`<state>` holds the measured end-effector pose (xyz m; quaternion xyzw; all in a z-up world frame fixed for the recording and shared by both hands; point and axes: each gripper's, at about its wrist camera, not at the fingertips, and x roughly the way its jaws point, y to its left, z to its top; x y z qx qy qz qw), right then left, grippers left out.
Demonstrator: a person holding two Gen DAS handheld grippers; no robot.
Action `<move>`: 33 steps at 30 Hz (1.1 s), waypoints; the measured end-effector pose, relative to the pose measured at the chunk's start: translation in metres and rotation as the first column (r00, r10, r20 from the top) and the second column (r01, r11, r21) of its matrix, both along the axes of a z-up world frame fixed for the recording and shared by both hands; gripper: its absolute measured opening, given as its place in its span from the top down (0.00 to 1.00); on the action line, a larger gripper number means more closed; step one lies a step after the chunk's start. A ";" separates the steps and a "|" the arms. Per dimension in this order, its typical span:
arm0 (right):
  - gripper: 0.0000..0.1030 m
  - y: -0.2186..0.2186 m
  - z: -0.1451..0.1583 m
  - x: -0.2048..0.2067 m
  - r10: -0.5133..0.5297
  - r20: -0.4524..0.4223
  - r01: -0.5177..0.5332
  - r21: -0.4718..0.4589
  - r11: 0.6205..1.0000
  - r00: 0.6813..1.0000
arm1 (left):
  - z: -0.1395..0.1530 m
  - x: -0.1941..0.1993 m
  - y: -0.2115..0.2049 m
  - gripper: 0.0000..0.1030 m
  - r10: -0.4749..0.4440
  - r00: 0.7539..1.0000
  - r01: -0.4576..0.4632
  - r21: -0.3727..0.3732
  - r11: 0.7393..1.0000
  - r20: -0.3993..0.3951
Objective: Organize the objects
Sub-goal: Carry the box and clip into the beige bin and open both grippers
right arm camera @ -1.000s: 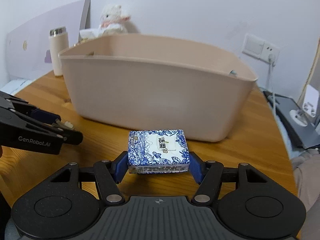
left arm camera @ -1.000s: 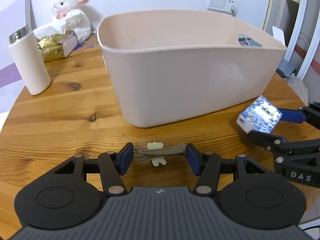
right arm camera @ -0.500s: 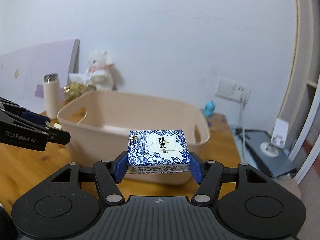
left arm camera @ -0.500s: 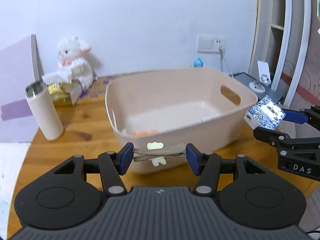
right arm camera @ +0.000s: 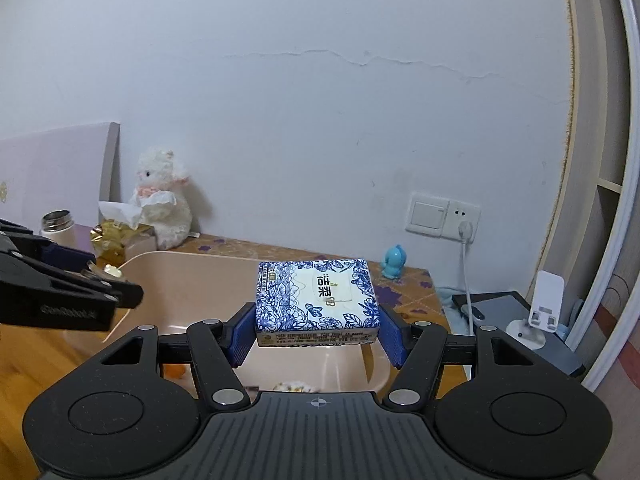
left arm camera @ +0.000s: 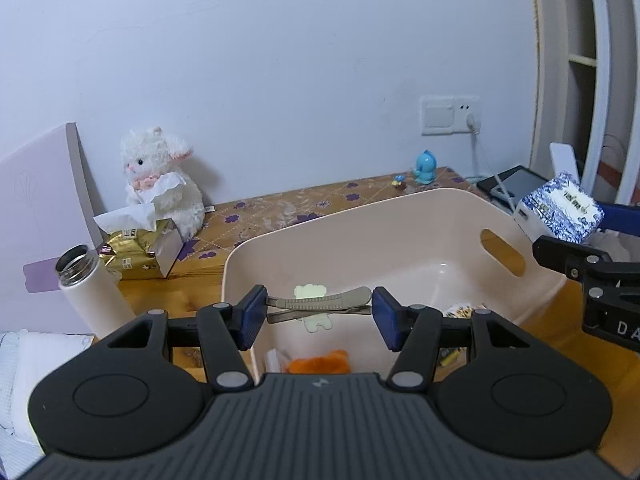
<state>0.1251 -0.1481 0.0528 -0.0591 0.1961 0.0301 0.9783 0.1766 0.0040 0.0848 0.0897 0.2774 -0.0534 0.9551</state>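
- Above the near end of the pink bin (left arm camera: 400, 236), the left tool (left arm camera: 319, 308) is clamped on a grey hair clip (left arm camera: 320, 305), which lies crosswise between the two blue pads (left arm camera: 253, 316).
- A pale cream charm (left arm camera: 310, 291) is fixed to the hair clip, showing above and below its bar.
- Seen from the left wrist, the right tool (left arm camera: 560, 216) hangs just past the bin's right end, beside the handle slot (left arm camera: 502, 258), with a blue-and-white tissue pack (left arm camera: 558, 211) squeezed between its pads.
- From the right wrist, the same right tool (right arm camera: 317, 320) grips that tissue pack (right arm camera: 318, 302) by its two short ends, printed face up, over the bin (right arm camera: 192, 280).
- The left tool (right arm camera: 108, 276) shows at the left edge of that view, over the bin's far left rim, with the cream charm just visible at its tip.
- Inside the bin lie an orange furry item (left arm camera: 318, 364), a small white piece (left arm camera: 273, 360) beside it, and a patterned item (left arm camera: 464, 310) near the right side; each is partly hidden by the tool body.
- On the wooden table (left arm camera: 192, 304) to the left of the bin stands an open white bottle (left arm camera: 94, 290).
- Behind the bottle sits a gold tissue box (left arm camera: 138, 254), and behind that a white plush lamb (left arm camera: 162, 184) against the wall.
- A small blue figure (left arm camera: 425, 166) stands at the table's back edge, below a wall socket (left arm camera: 450, 114).
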 end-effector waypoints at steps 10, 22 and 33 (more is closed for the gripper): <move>0.42 0.014 -0.020 0.055 -0.002 -0.120 -0.004 -0.048 0.999 0.993 | -0.042 0.061 -0.021 0.43 0.021 0.983 -0.015 0.033 0.999 -0.180; 0.42 0.029 -0.051 0.080 0.019 -0.291 -0.048 -0.092 0.995 0.956 | -0.071 0.080 -0.023 0.42 0.045 0.954 -0.021 0.083 0.996 -0.296; 0.33 0.011 -0.027 0.060 0.009 -0.255 -0.021 -0.043 0.999 0.967 | -0.053 0.060 -0.019 0.22 0.028 0.966 -0.024 0.016 1.000 -0.258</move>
